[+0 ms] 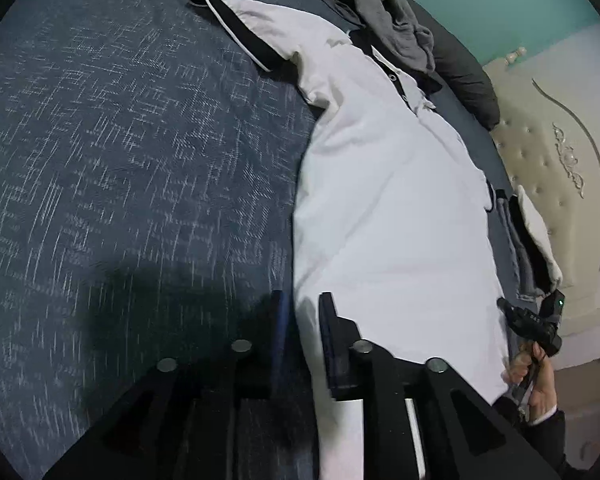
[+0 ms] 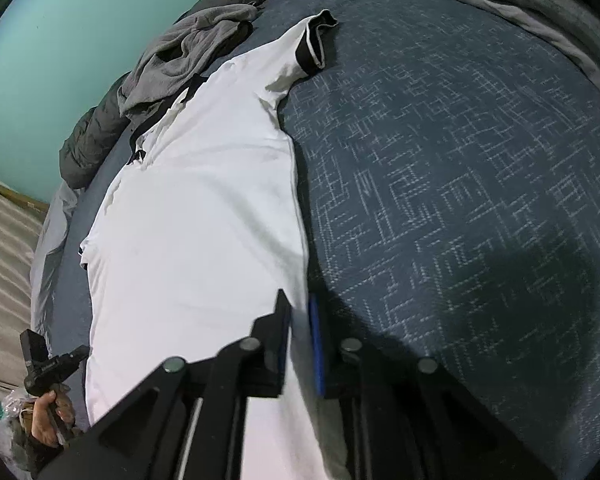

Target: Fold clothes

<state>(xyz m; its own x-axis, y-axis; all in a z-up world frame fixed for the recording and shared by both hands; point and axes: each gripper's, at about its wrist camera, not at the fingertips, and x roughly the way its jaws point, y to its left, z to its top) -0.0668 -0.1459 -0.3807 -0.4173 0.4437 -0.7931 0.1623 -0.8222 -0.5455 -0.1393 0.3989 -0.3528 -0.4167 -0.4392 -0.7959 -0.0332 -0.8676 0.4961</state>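
Note:
A white polo shirt (image 1: 380, 200) (image 2: 204, 220) with a black collar and black sleeve cuffs lies spread flat on the dark blue patterned bed cover (image 1: 120, 160) (image 2: 460, 160). My left gripper (image 1: 302, 300) straddles one side edge of the shirt near the hem. Its jaws stand a little apart, with white cloth showing in the gap. My right gripper (image 2: 298, 300) straddles the opposite side edge the same way, jaws narrowly apart over the cloth. Each gripper also shows in the other view, held by a hand: the right gripper (image 1: 532, 320) and the left gripper (image 2: 56, 364).
A crumpled grey garment (image 1: 380, 8) (image 2: 180, 52) lies beyond the collar, beside a dark padded jacket (image 1: 468, 76) (image 2: 88, 140). Folded clothes (image 1: 528, 240) sit by the cream tufted headboard (image 1: 548, 160). A grey blanket (image 2: 540, 12) lies at the far right.

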